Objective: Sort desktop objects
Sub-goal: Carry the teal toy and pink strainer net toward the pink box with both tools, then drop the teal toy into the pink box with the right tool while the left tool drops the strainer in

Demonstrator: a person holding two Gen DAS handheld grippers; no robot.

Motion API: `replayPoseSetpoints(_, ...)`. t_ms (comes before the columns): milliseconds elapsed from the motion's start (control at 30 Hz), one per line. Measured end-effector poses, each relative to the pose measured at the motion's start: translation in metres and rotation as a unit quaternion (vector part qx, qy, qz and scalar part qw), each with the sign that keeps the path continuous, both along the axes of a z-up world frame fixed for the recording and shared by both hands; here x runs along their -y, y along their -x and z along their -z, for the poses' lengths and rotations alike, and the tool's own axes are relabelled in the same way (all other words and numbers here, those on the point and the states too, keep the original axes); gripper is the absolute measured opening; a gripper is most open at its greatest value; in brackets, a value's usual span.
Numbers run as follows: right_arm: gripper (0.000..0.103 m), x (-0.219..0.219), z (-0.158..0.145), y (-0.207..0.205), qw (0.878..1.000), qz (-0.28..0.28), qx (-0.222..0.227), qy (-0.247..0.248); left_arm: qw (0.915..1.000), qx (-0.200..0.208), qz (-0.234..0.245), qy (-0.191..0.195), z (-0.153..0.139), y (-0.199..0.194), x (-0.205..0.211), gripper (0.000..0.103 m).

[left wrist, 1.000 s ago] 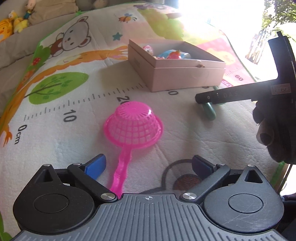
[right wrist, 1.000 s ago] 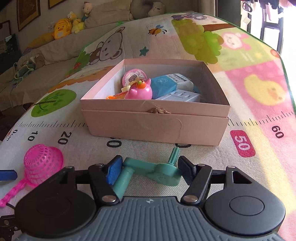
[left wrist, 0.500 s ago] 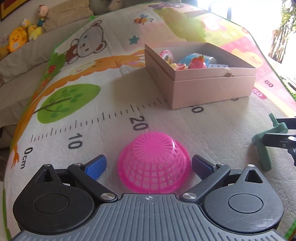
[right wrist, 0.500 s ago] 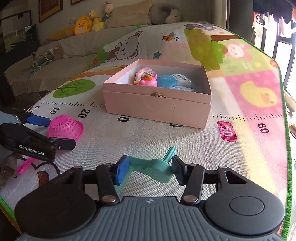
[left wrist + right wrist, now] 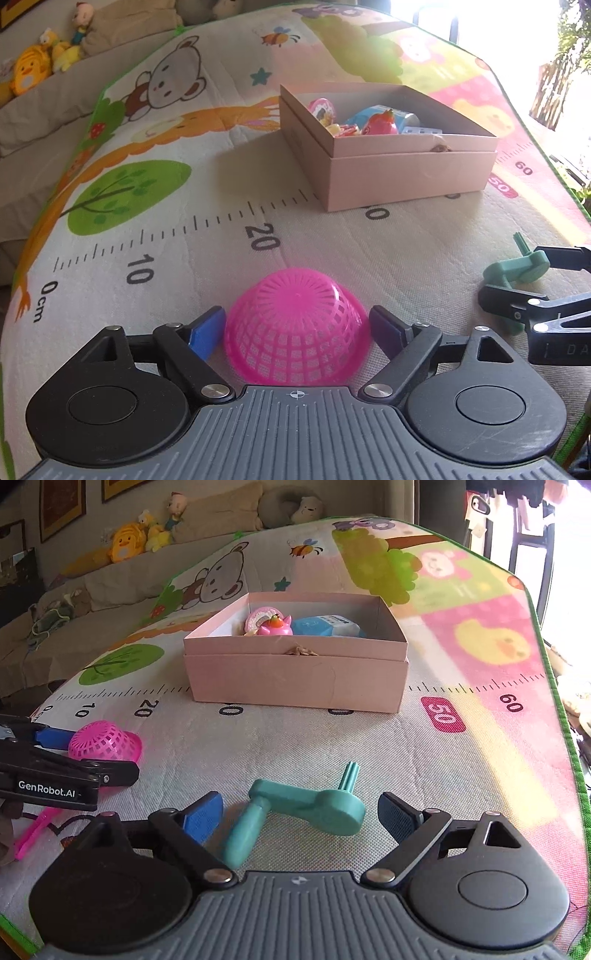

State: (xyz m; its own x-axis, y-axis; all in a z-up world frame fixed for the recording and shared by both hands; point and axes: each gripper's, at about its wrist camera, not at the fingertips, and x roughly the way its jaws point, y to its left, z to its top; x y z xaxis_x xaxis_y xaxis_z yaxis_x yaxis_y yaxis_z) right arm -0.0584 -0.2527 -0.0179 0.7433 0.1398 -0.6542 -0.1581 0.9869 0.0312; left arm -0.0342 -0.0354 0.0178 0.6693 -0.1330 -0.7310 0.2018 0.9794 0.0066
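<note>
Your left gripper (image 5: 297, 330) has its fingers spread on either side of the pink strainer (image 5: 297, 325), which lies dome-up on the play mat (image 5: 229, 177). The blue pads sit just beside the mesh bowl at 9 and 3 o'clock; whether they touch it is hard to tell. From the right wrist view, that strainer (image 5: 105, 740) shows at 9 o'clock, with its thin pink handle trailing toward 8 o'clock under the left gripper (image 5: 92, 753).

Your right gripper (image 5: 299, 814) also has its fingers spread, with clear gaps around the teal crank handle (image 5: 306, 806). The crank lies flat on the mat, its round grip angled toward 7 o'clock and its ribbed stub pointing toward 1 o'clock. In the left wrist view the same crank (image 5: 517, 269) sits at 3 o'clock, between the black fingers of the right gripper (image 5: 517, 275).

The pink box (image 5: 295, 675) stands open at 12 o'clock in the right view, well apart from both toys. Inside it you can see a pink pig toy (image 5: 275, 627), a blue packet (image 5: 327, 626) and a round pink item (image 5: 260, 616). Plush toys (image 5: 129, 542) rest on the sofa (image 5: 110, 587) at 11 o'clock.
</note>
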Motion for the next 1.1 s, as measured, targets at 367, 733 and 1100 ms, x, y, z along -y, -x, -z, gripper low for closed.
replayPoseSetpoints(367, 0.069, 0.003, -0.002, 0.002, 1.000, -0.027, -0.001, 0.006, 0.9997, 0.007, 0.008, -0.021, -0.001, 0.005, 0.008, 0.088)
replayPoseSetpoints(733, 0.069, 0.035, -0.063, 0.002, 0.997, -0.045, 0.054, -0.023, 0.9906, 0.122, 0.057, 0.023, -0.108, -0.033, 0.028, 0.088)
replayPoseSetpoints(1100, 0.069, 0.051, -0.101, -0.031, 0.994, -0.026, 0.109, -0.001, 0.9907, 0.108, 0.070, 0.045, -0.110, -0.183, 0.079, 0.096)
